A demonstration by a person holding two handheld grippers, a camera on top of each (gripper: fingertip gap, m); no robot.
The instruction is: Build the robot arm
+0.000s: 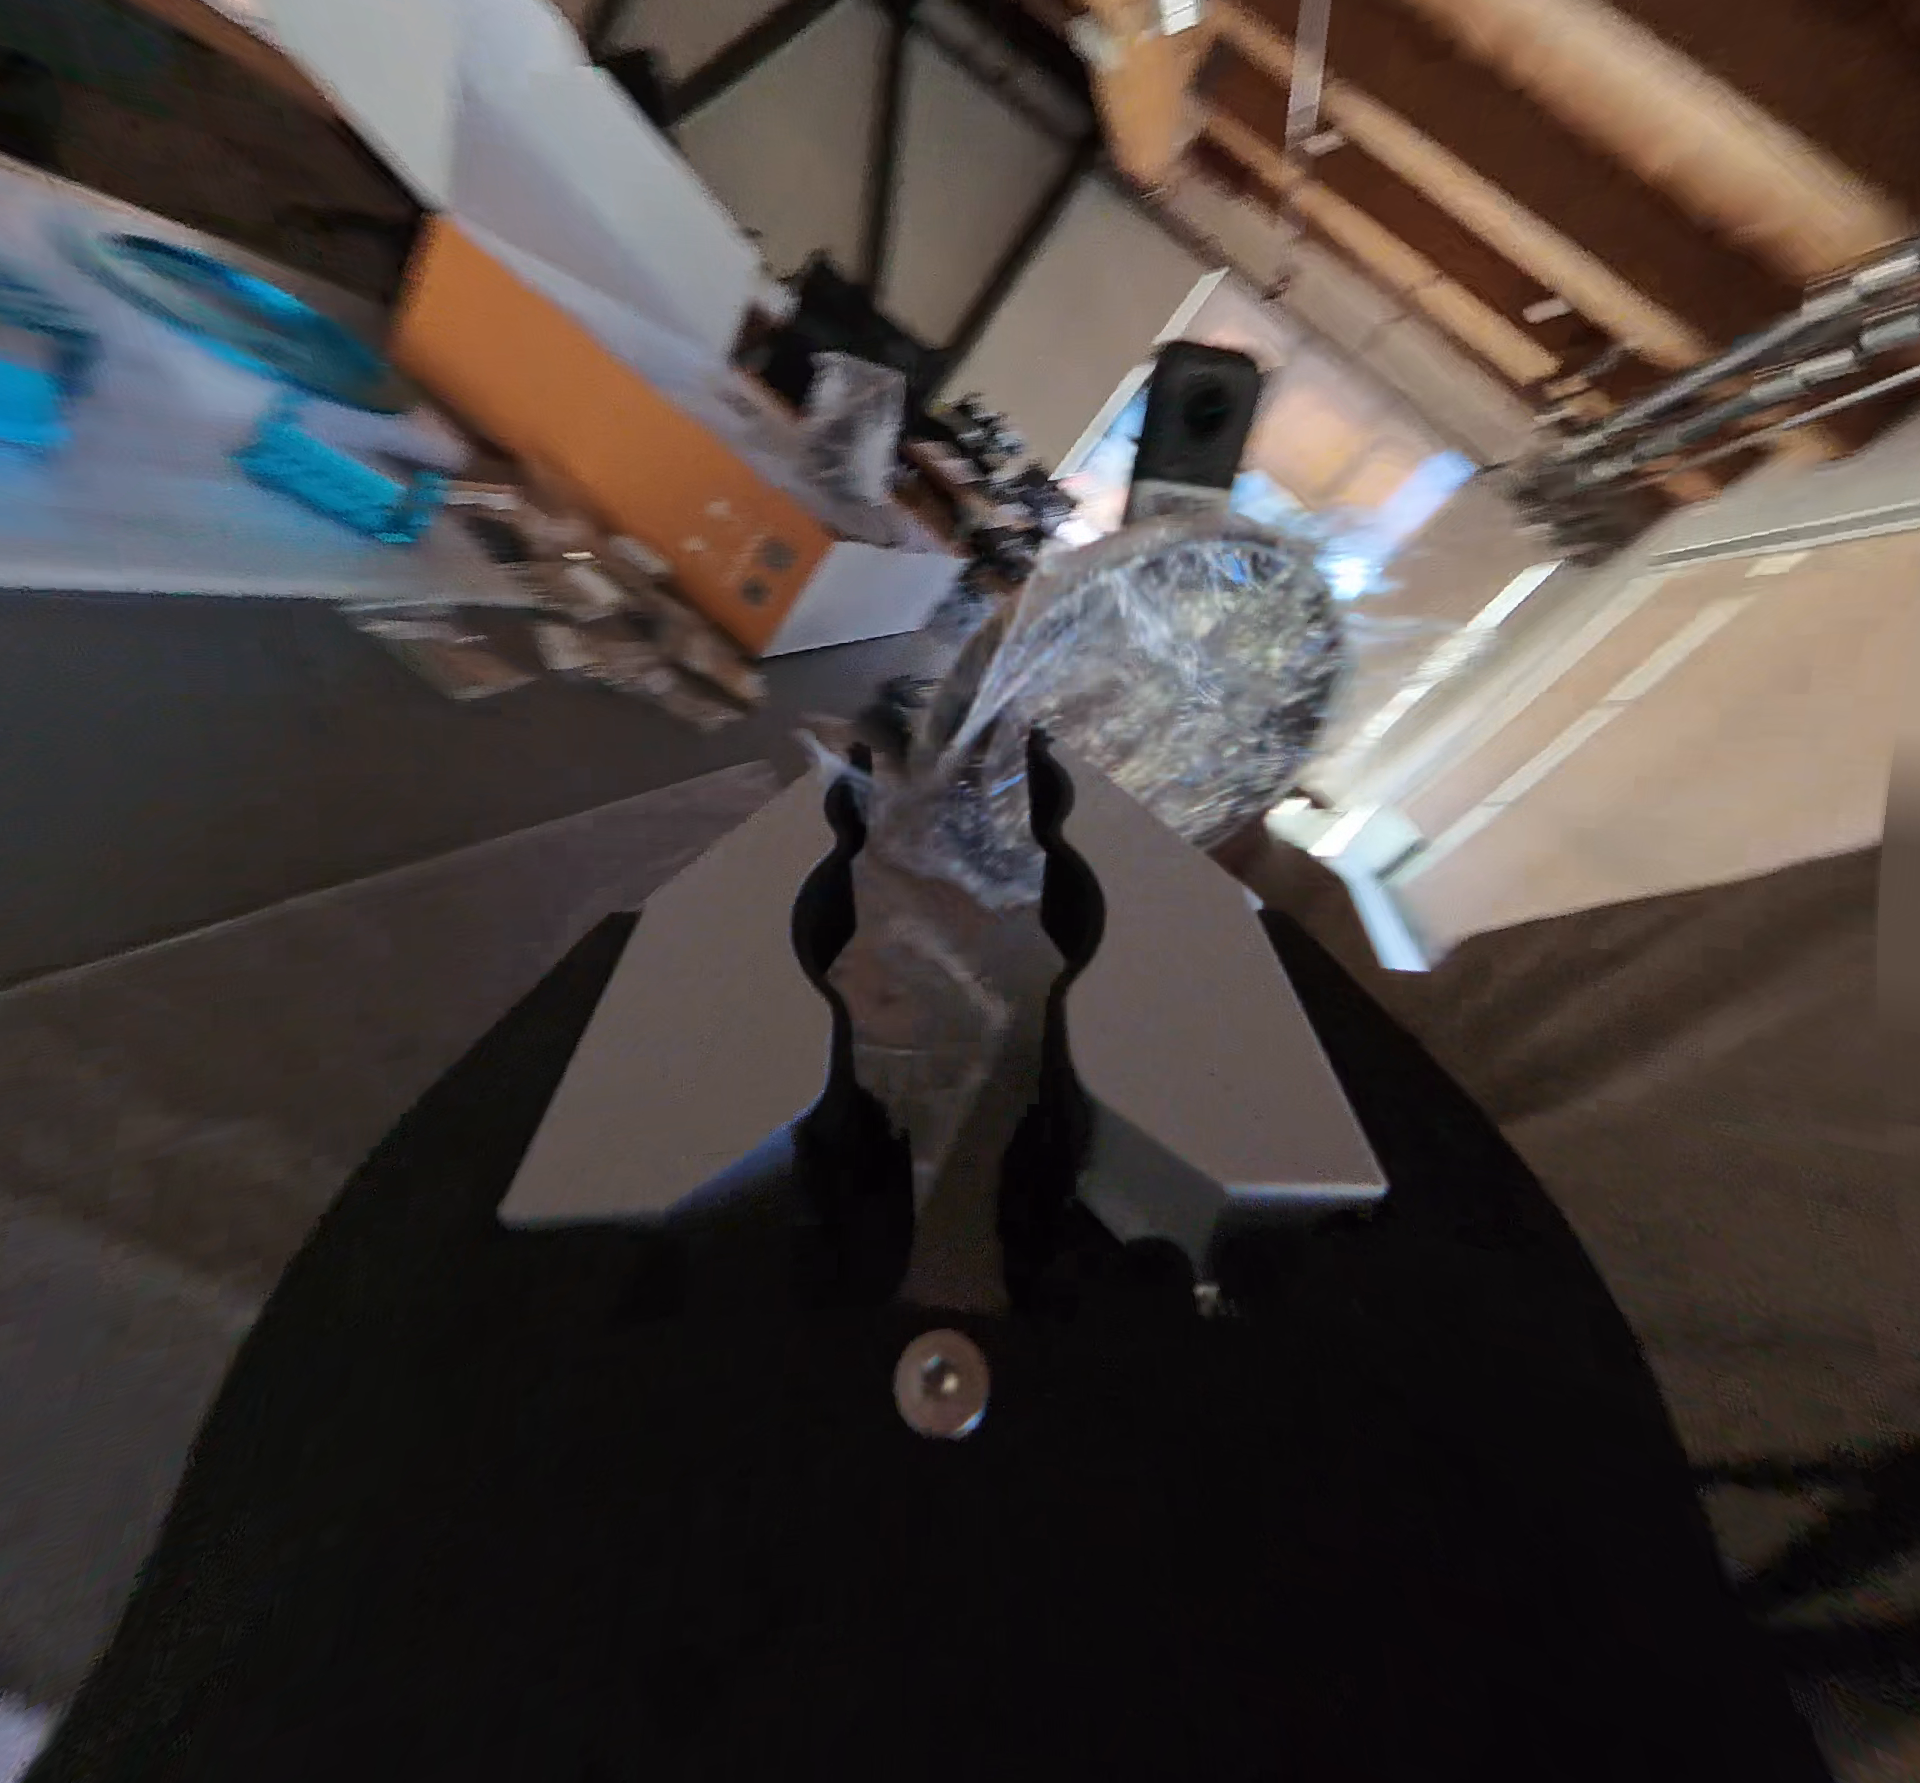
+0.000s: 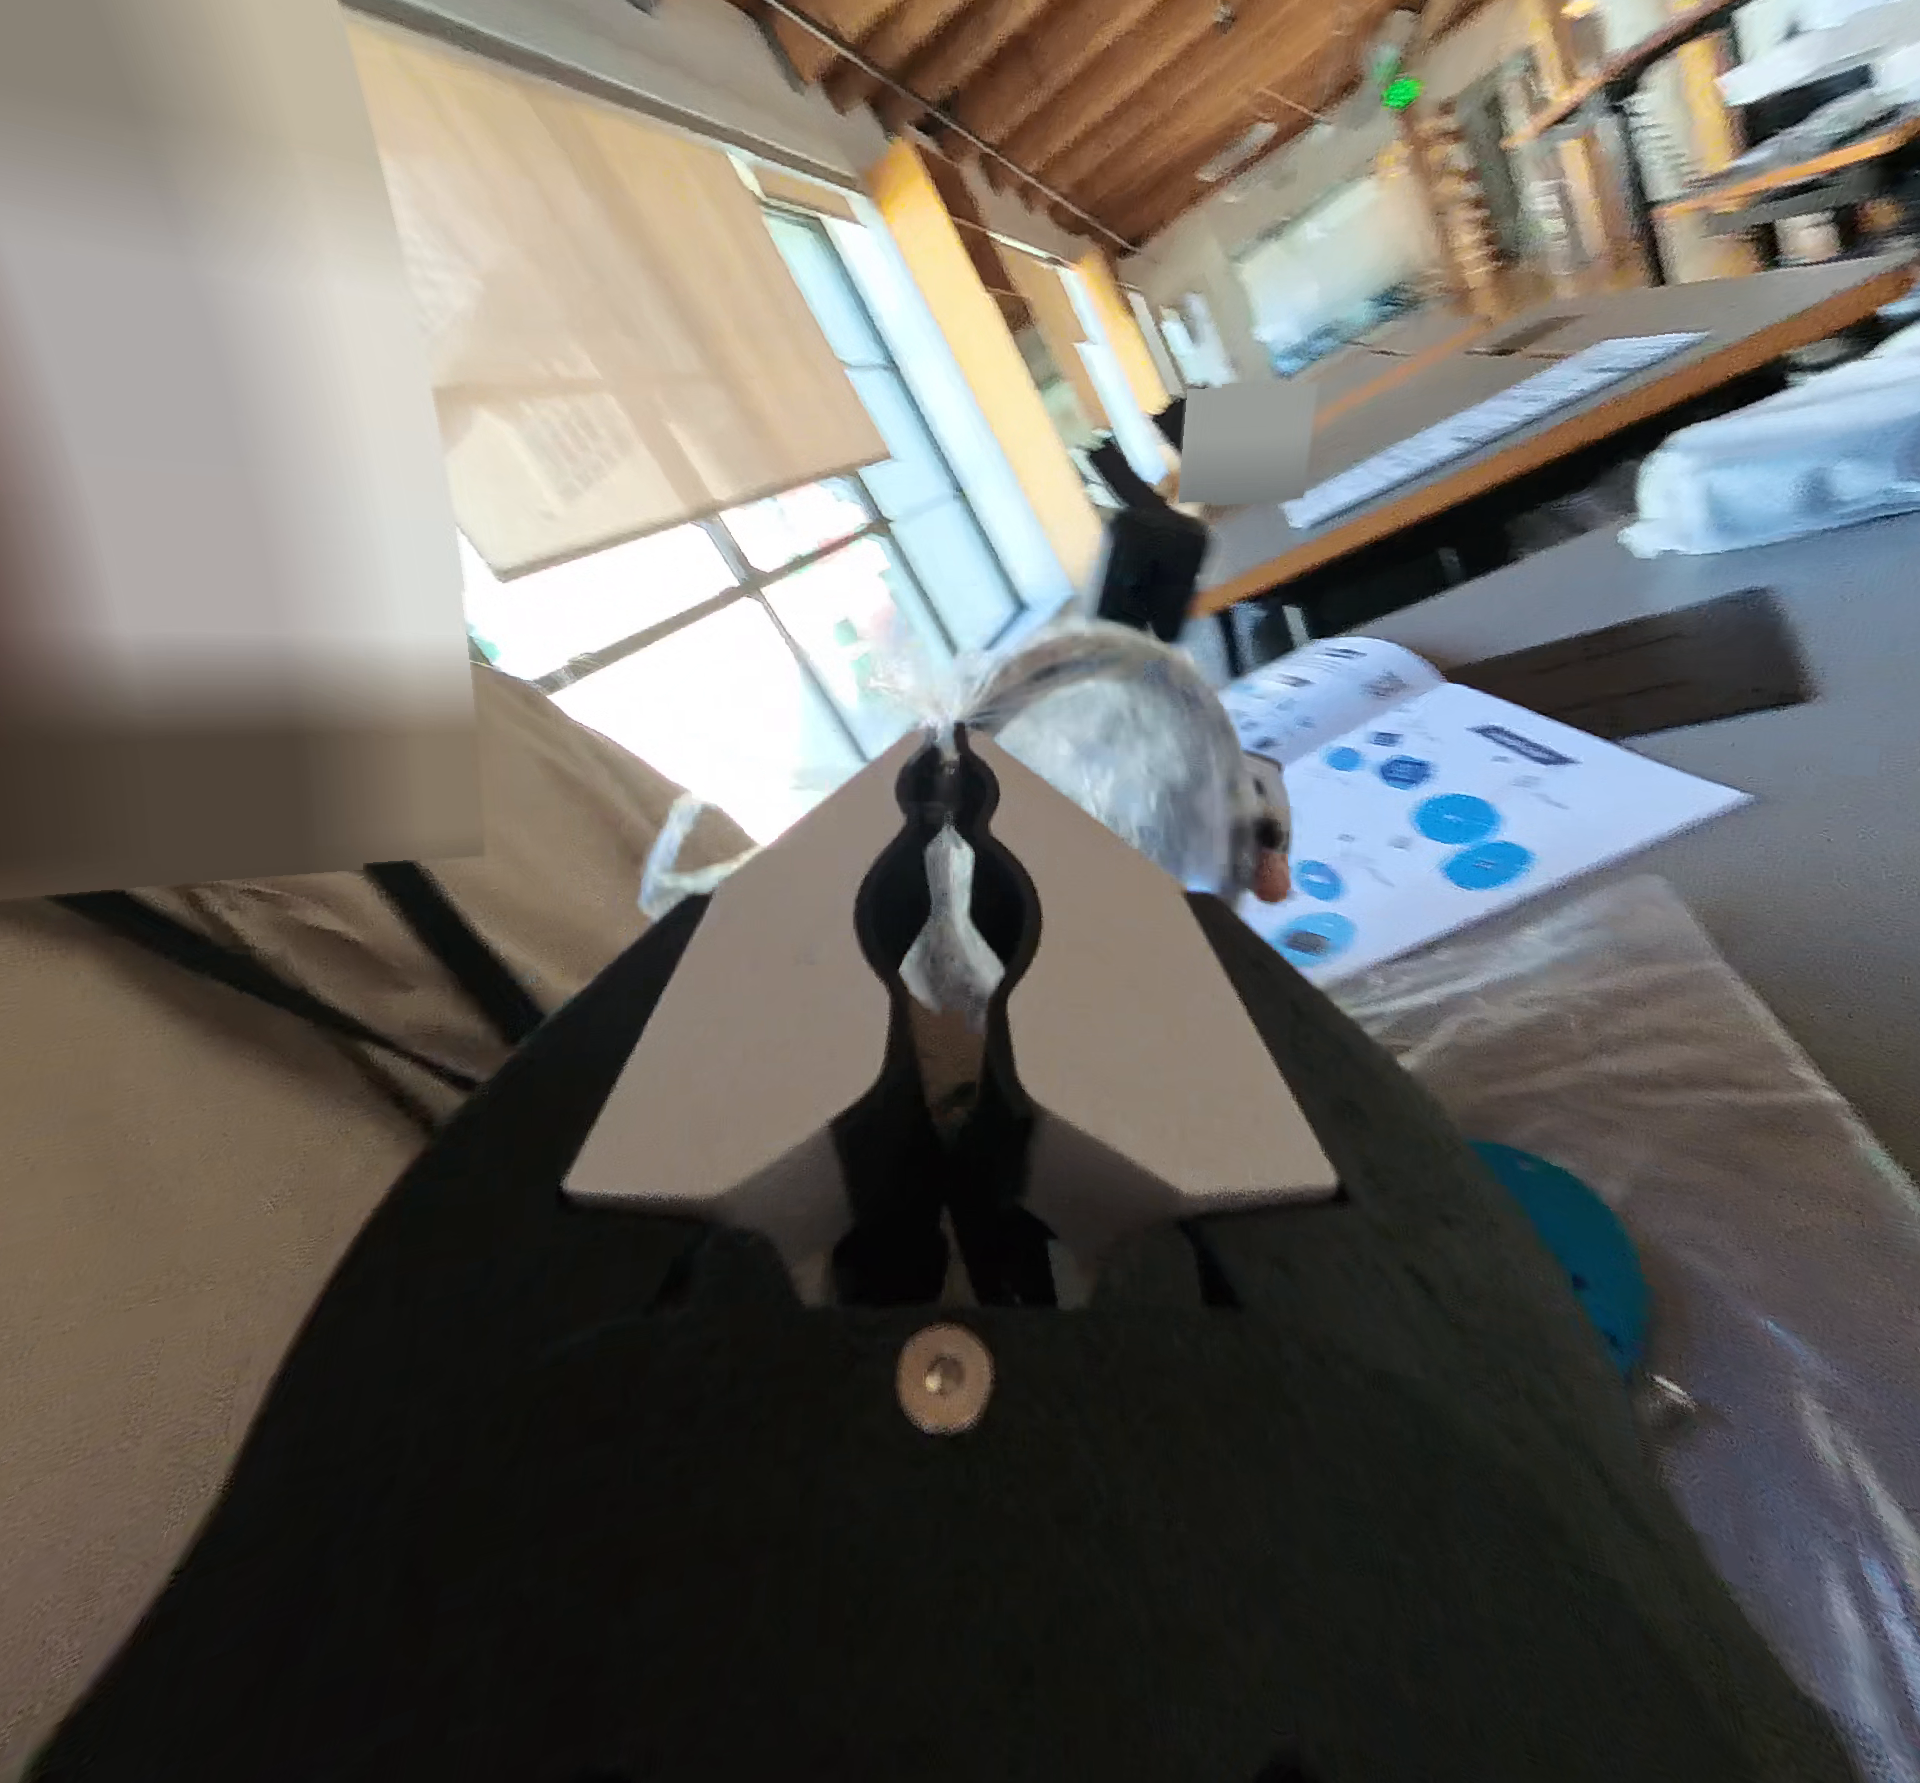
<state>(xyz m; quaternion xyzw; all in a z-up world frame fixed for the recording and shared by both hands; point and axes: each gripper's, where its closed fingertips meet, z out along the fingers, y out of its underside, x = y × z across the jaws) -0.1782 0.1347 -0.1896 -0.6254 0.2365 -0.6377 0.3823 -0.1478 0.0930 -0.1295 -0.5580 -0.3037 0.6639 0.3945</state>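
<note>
Left gripper (image 1: 948, 777): narrowly parted, pinching crinkled clear wrap (image 1: 966, 829) of a round dark bundle (image 1: 1143, 673), possibly a wrapped bowl; blur heavy. Bundle held aloft between both tools, black camera (image 1: 1195, 424) behind. Right gripper (image 2: 943, 746): nearly closed, clamped on twisted wrap tail. Printed sheet (image 2: 1475, 798) on table (image 2: 1766, 902) at right.

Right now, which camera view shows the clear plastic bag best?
The left wrist view: the clear plastic bag fills out round with dark contents past the left tongs, which pinch it. The right wrist view shows it paler and partly hidden behind the right tongs, which grip its twisted end.
</note>
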